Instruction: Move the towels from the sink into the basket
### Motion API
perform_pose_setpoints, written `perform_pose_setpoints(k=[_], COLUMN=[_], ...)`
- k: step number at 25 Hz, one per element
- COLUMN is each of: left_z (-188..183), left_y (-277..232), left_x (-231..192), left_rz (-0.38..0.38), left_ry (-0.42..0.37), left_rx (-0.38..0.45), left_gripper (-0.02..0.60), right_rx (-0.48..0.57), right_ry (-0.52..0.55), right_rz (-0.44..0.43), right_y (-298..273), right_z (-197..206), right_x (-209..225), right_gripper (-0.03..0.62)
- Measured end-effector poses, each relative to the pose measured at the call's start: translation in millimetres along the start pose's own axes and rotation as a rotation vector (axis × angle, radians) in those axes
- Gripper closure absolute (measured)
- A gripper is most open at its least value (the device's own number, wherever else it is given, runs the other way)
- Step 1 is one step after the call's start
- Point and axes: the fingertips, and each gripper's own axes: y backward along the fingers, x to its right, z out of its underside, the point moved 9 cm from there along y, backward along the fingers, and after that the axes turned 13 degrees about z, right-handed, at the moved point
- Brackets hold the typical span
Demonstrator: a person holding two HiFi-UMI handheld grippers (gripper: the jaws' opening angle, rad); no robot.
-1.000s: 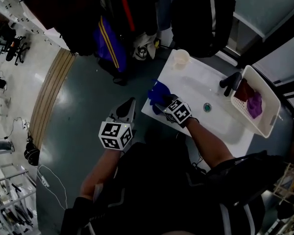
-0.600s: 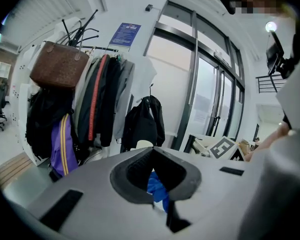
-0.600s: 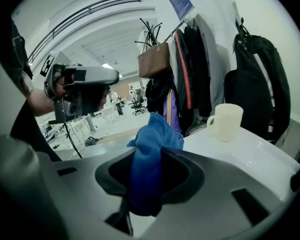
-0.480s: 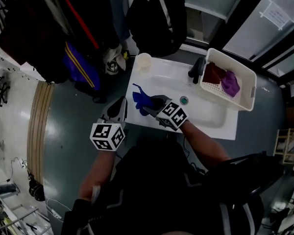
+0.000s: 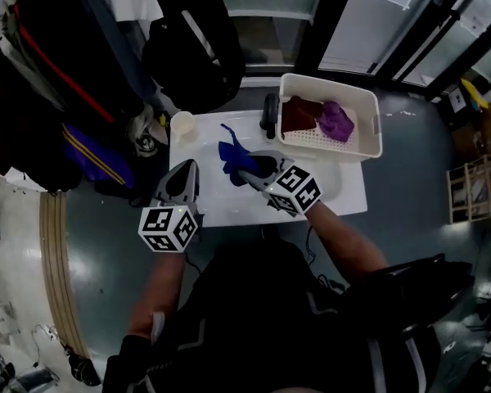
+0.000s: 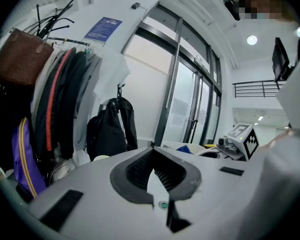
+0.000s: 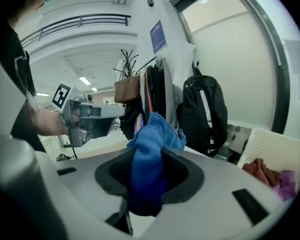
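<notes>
Transfer step is in hand, by my reading. The right gripper (image 5: pixel 245 173) is clamping the blue towel (image 5: pixel 231 155) in its jaws, the cloth hanging over the left part of the sink (image 5: pixel 344 193), well short of the basket (image 5: pixel 370 142). A red towel (image 5: pixel 299 113) and a purple towel (image 5: pixel 337 119) are already lying in the basket. The left gripper (image 5: pixel 184 180) is hovering just beside the sink, jaws together and empty. The next move calls for swinging the towel over the basket rim, then opening the jaws.

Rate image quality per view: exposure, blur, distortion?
Head view: dim overall, the white sink and basket brightest, sheen on the floor at left. Left gripper view: heavy fisheye, windows washed out. Right gripper view: fisheye too, dark corners, blue towel close up.
</notes>
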Motion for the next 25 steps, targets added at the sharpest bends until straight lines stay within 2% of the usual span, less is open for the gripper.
perform_pose_setpoints(k=[6, 15, 20, 25], left_z=[-10, -20, -23, -23], left_y=[-42, -98, -127, -157], left_x=[22, 52, 65, 81], left_rz=[0.098, 0.182, 0.168, 0.192], left_ry=[-0.032, -0.070, -0.066, -0.078], left_rx=[-0.009, -0.018, -0.016, -0.034], left_gripper=[0.575, 0.575, 0.575, 0.575], right_rx=[0.035, 0.084, 0.058, -0.035], right_ry=[-0.036, -0.101, -0.122, -0.116], right_rz=[0.123, 0.242, 0.283, 0.290], right_y=[46, 104, 122, 123], right_z=[-7, -20, -13, 4], right_x=[52, 129, 172, 213], right_gripper=[0.465, 0.465, 0.464, 0.464])
